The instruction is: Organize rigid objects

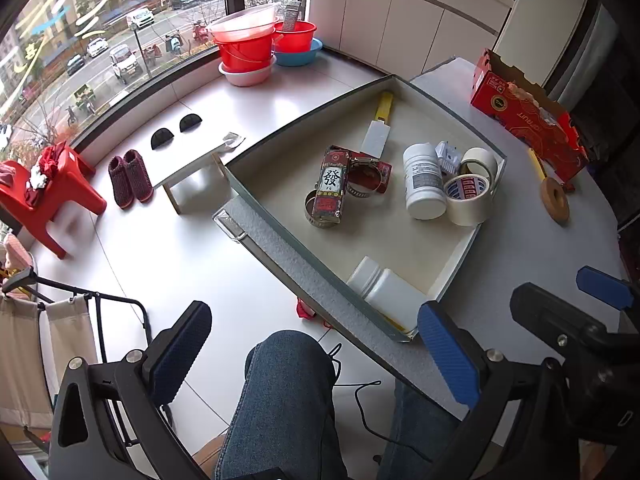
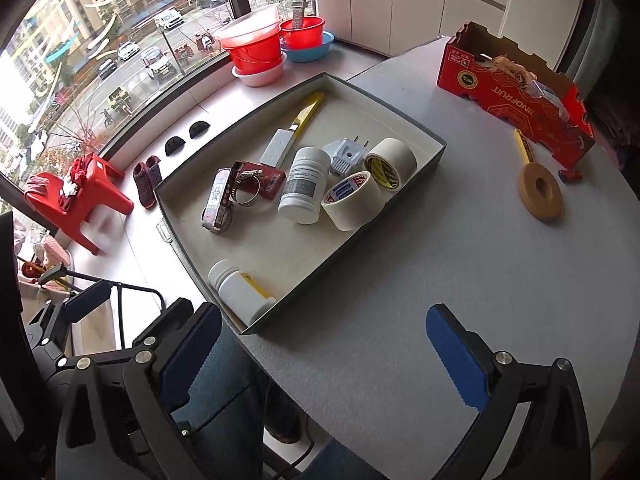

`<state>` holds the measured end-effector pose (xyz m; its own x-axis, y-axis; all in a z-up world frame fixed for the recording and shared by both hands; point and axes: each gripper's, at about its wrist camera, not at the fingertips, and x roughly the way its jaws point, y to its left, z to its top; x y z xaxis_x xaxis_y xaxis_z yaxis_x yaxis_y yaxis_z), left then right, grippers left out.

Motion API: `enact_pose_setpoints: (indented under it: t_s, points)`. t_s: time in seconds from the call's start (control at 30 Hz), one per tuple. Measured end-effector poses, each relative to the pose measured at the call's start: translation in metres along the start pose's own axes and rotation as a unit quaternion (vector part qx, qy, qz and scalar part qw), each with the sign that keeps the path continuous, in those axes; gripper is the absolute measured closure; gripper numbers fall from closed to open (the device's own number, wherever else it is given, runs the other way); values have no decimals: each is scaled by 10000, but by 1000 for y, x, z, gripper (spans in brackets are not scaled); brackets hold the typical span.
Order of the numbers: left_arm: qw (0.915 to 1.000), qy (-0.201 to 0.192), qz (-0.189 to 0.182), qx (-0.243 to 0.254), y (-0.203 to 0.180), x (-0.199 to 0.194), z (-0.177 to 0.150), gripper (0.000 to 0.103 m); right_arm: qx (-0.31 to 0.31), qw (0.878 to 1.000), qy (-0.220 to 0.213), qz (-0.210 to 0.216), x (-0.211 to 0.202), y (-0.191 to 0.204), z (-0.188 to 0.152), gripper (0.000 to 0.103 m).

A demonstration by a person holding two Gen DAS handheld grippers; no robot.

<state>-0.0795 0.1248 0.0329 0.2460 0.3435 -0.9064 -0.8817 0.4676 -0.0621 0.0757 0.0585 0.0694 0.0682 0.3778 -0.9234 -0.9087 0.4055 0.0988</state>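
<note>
A shallow grey tray (image 1: pixel 280 248) (image 2: pixel 400 188) lies on the round table. In it are two white bottles (image 1: pixel 424 184) (image 2: pixel 240 288), two tape rolls (image 1: pixel 468 200) (image 2: pixel 390 168), a white plug (image 2: pixel 346 154), a red card box (image 1: pixel 330 184) with metal hose clamps (image 2: pixel 246 188), and a yellow-handled scraper (image 1: pixel 378 128). Outside the tray lie a brown tape ring (image 2: pixel 540 192), a yellow pencil (image 2: pixel 526 148) and a small red item (image 2: pixel 570 176). My left gripper (image 1: pixel 316 352) is open and empty at the tray's near corner. My right gripper (image 2: pixel 324 356) is open and empty over bare table.
A red cardboard box (image 2: pixel 516 88) stands at the table's far right. Red and blue basins (image 1: pixel 256 40) are stacked by the window. A red stool (image 1: pixel 52 192), slippers (image 1: pixel 130 180) and a small white stool (image 1: pixel 192 168) are on the floor. A person's jeans-clad knee (image 1: pixel 288 392) is below.
</note>
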Motion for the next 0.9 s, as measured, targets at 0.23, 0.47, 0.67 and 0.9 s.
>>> enact_pose_setpoints:
  t_s: [0.23,0.47,0.67,0.9]
  points:
    - [10000,2,6,-25,0,-3,-2,0,-4,10000,-17,-6,-2,1,-1,0]
    - [10000,-9,31,-64,1,-5,-4,0,-60,10000,-21,-26,-4,3,-1,0]
    - [9999,-55,73,-86,2,-7,-4,0,-113,9999,-27,-14,-5,6,0,0]
    - [9998,-58,119,-129,3,-8,-5,0,-164,9999,-28,7,-4,9,0,0]
